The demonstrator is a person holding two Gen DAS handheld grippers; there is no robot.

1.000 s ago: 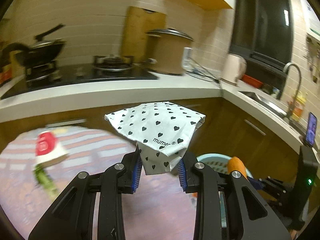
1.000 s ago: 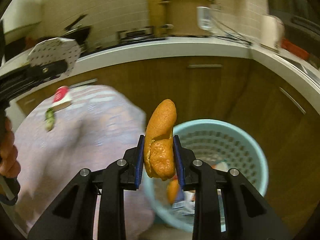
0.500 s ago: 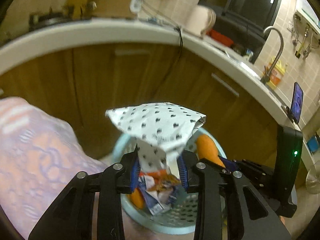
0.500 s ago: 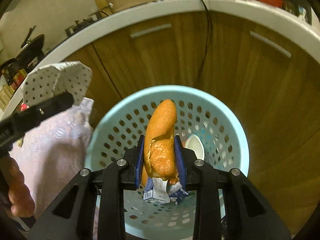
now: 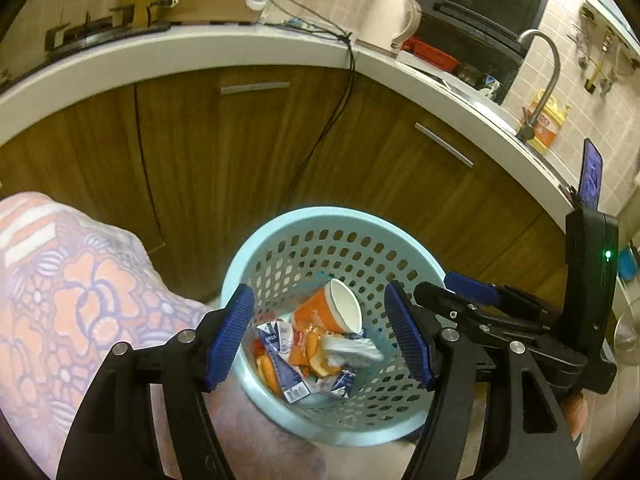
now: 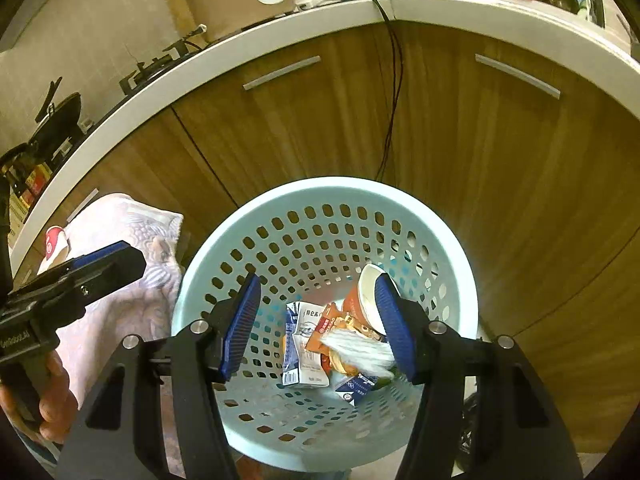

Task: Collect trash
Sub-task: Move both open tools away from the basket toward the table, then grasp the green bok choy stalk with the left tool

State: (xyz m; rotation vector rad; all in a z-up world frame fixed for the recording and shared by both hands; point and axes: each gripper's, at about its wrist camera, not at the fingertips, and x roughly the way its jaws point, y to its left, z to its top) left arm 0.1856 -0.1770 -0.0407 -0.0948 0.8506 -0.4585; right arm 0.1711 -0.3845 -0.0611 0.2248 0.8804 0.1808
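Wooden cabinets [image 5: 248, 148] curve under a white countertop [image 5: 224, 50], beige tiled wall [image 5: 560, 60] behind the faucet [image 5: 544, 64].

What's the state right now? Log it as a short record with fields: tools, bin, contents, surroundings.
left tool: open, empty, above the bin
right tool: open, empty, above the bin
bin: light blue perforated basket on the floor by the wooden cabinets
contents: orange paper cup on its side, small cartons, wrappers, a blurred white piece on top
beside bin: floral cloth, on the left
counter: kettle, faucet
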